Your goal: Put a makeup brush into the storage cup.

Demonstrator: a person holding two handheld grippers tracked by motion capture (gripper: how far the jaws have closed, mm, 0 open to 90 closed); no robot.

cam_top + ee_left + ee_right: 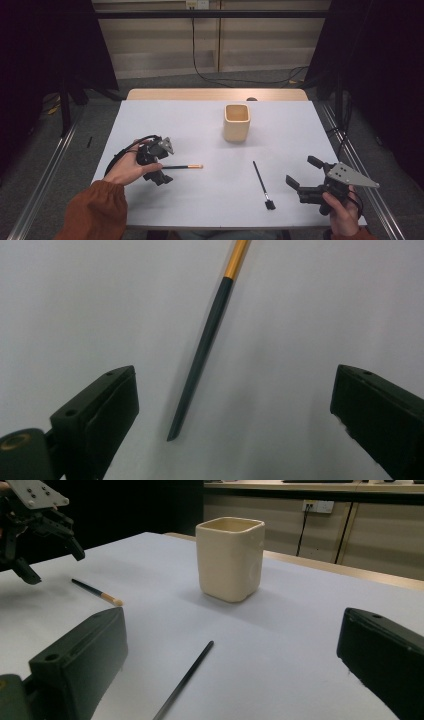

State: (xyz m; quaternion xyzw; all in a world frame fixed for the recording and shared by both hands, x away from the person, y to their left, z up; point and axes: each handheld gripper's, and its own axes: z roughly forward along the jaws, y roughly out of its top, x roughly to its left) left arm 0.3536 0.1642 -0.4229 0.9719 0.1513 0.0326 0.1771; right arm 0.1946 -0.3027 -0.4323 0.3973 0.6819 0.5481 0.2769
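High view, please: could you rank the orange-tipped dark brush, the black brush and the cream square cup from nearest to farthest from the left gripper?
1. Orange-tipped dark brush: lying at the left gripper, its handle end between the open jaws.
2. Black brush: to the right, at mid-table.
3. Cream square cup: farther back, right of centre.

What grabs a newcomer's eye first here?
Likely the cream square cup standing upright toward the far middle of the white table, the one tall thing on it. Next, the left tongs, open and poised over the dark end of the orange-tipped brush. A black brush lies apart, ahead of the open right tongs.
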